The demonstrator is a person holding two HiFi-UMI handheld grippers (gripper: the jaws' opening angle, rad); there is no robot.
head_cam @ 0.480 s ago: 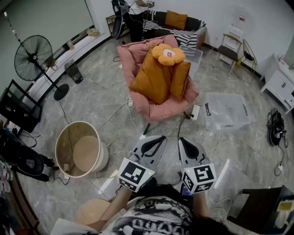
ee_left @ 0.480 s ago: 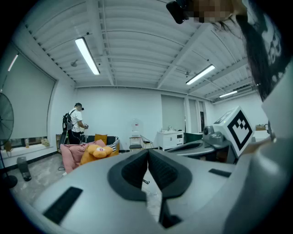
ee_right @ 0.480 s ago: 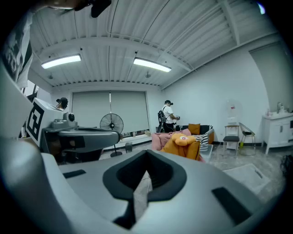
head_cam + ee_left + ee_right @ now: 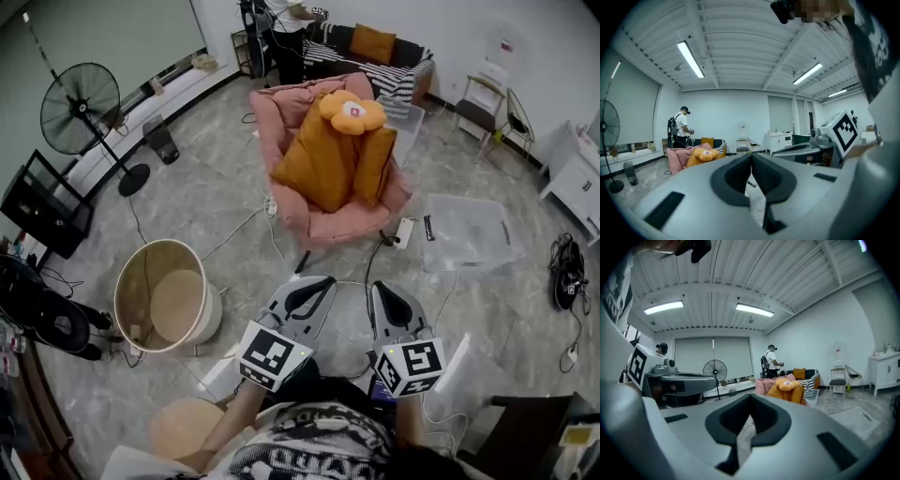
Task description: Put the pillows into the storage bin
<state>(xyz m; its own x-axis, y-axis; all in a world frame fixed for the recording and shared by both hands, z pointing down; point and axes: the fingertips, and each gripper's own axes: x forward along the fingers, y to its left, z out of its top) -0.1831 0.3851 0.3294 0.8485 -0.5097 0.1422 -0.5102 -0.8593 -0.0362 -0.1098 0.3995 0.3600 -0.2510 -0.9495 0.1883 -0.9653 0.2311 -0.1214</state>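
Note:
Two big orange pillows [image 4: 323, 159] and a yellow flower-shaped pillow [image 4: 350, 112] lie piled in a pink armchair [image 4: 300, 211] across the floor. The same pile shows far off as pillows [image 4: 701, 155] in the left gripper view and pillows [image 4: 789, 389] in the right one. A round beige storage bin [image 4: 130, 286] stands on the floor at the left, with nothing inside that I can see. My left gripper [image 4: 323, 280] and right gripper [image 4: 382, 287] hang side by side close to the body, well short of the chair. Both are shut and hold nothing.
A standing fan [image 4: 82, 103] and a dark stand [image 4: 42, 202] are at the left. A clear plastic box [image 4: 469, 230] lies on the floor right of the chair, with cables [image 4: 258, 225] trailing around. A person [image 4: 286, 33] stands by a striped sofa [image 4: 375, 56] behind.
The head view has shifted slightly, so the chair and bin sit a little differently in the picture. Both grippers stay shut in about the same place.

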